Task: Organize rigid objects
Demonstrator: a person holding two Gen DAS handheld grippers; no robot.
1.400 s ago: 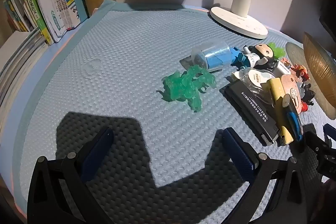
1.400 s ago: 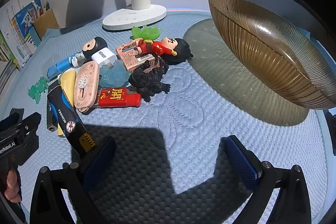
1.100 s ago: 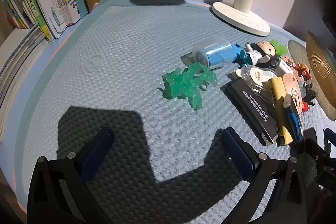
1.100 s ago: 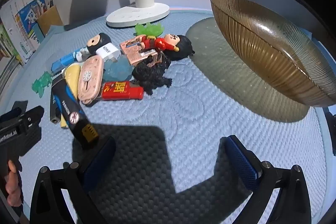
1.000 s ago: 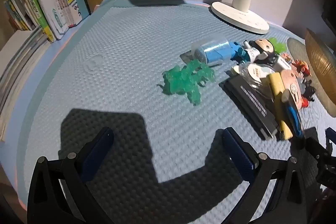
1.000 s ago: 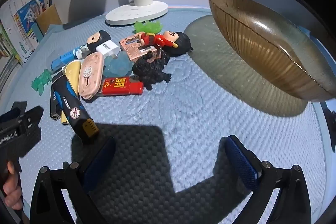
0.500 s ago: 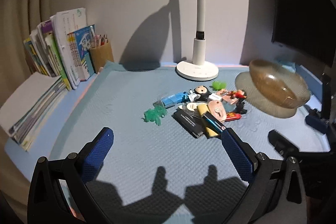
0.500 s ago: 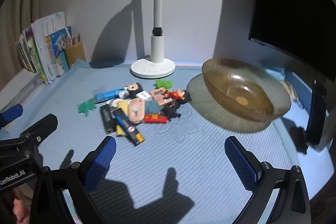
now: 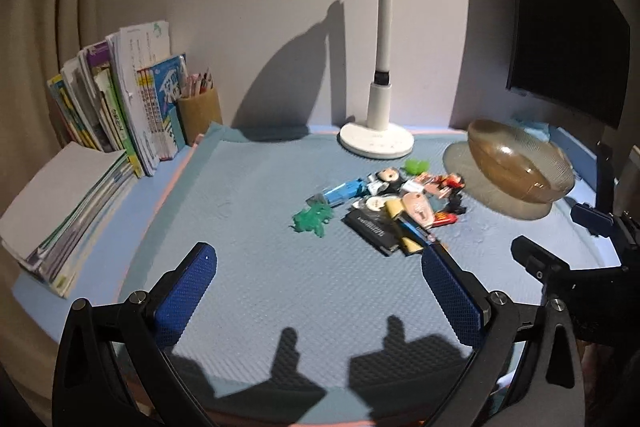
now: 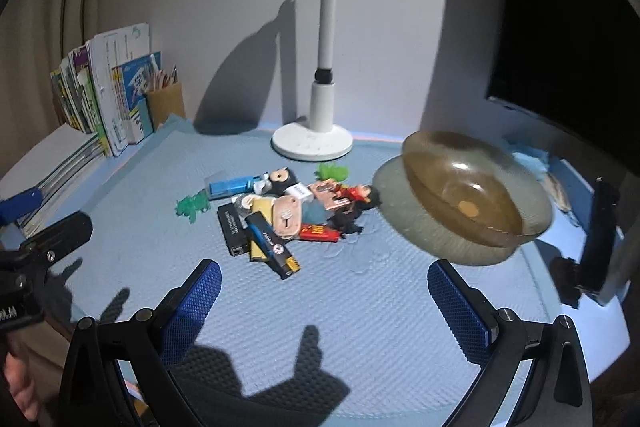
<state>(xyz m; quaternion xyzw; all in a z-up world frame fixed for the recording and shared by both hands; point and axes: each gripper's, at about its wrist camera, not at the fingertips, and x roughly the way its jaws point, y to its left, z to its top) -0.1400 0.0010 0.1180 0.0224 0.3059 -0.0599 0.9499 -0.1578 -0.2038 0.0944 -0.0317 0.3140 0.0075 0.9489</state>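
A pile of small rigid objects (image 9: pixel 400 203) (image 10: pixel 280 215) lies mid-mat: a green translucent toy (image 9: pixel 313 219) (image 10: pixel 192 206), a blue tube (image 9: pixel 344 191) (image 10: pixel 230 185), a black box (image 9: pixel 370 230) (image 10: pixel 232 227), a red lighter (image 10: pixel 318 233), and figurines. An amber glass bowl (image 9: pixel 520 167) (image 10: pixel 468 195) stands to the right of the pile. My left gripper (image 9: pixel 316 291) hangs open above the mat's near part, well short of the pile. My right gripper (image 10: pixel 324 307) is open too, also back from the pile and holding nothing.
A white desk lamp (image 9: pixel 378 143) (image 10: pixel 316 143) stands behind the pile. Books (image 9: pixel 120 107) and a pencil cup (image 9: pixel 199 109) line the left edge. A dark monitor (image 9: pixel 568 39) fills the right. A black stand (image 10: pixel 596 239) sits at the far right.
Both grippers have pulled back and risen, from close above the mat to a high, wide view of the whole desk. Both stayed open. The objects have not moved.
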